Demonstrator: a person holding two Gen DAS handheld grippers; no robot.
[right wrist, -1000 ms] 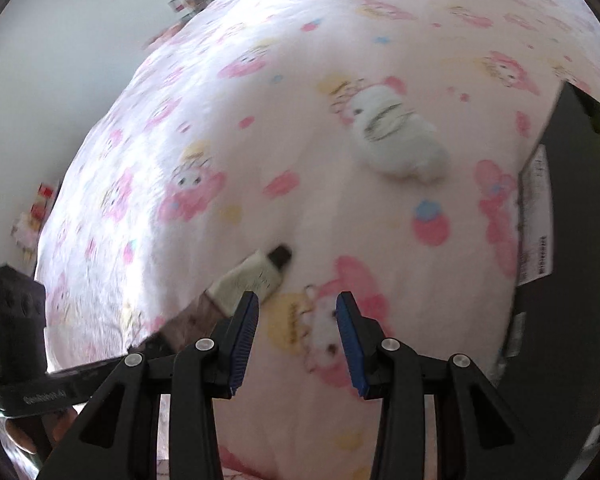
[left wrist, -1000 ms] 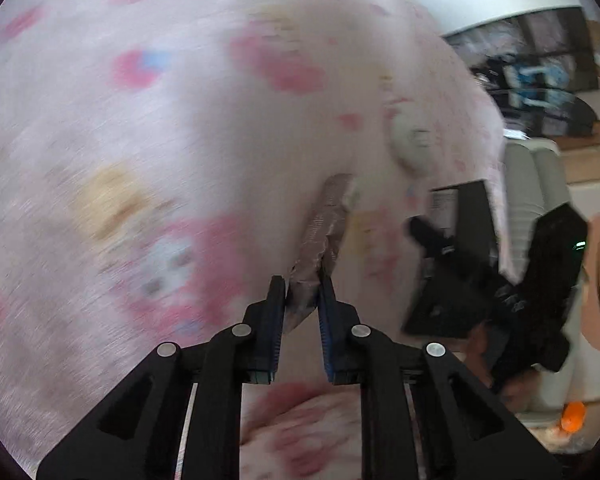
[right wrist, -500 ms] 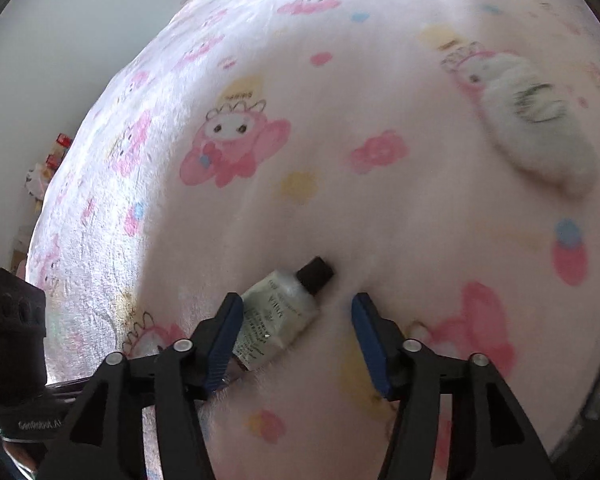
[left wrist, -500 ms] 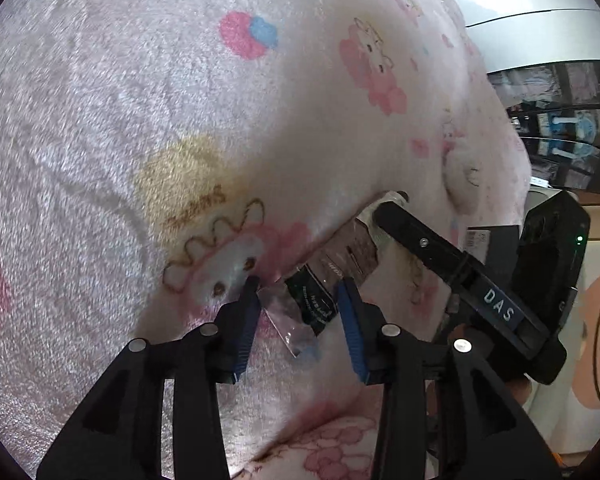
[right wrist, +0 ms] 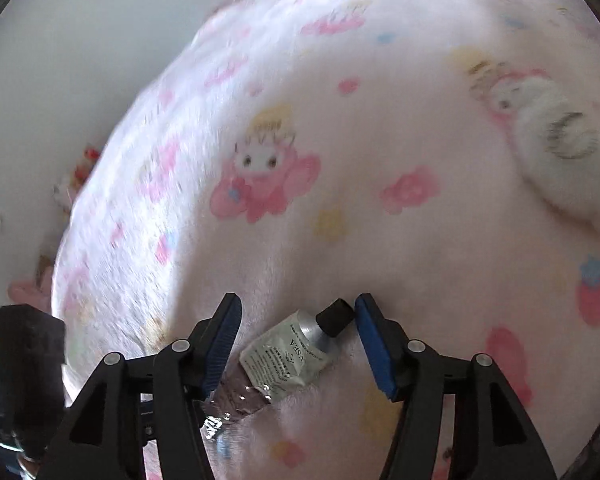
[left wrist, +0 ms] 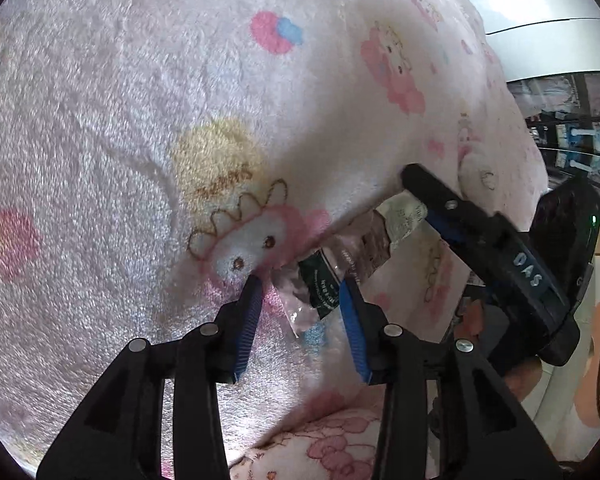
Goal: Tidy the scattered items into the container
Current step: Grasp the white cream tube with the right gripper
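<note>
Right hand-held gripper (right wrist: 298,314) opening around tube (right wrist: 288,354); left hand-held gripper (left wrist: 300,294) spread over wrapper (left wrist: 324,284).

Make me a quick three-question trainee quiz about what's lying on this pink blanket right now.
1. True or false: the tube stands upright on its cap.
2. What colour is the tube's cap? A white, B black, C red.
3. Fill in: the clear wrapper with the dark green label lies between the fingers of the ___ claw.

Key: 1 false, it lies flat on the blanket. 2 B. 3 the left claw, which stands open around it.
</note>
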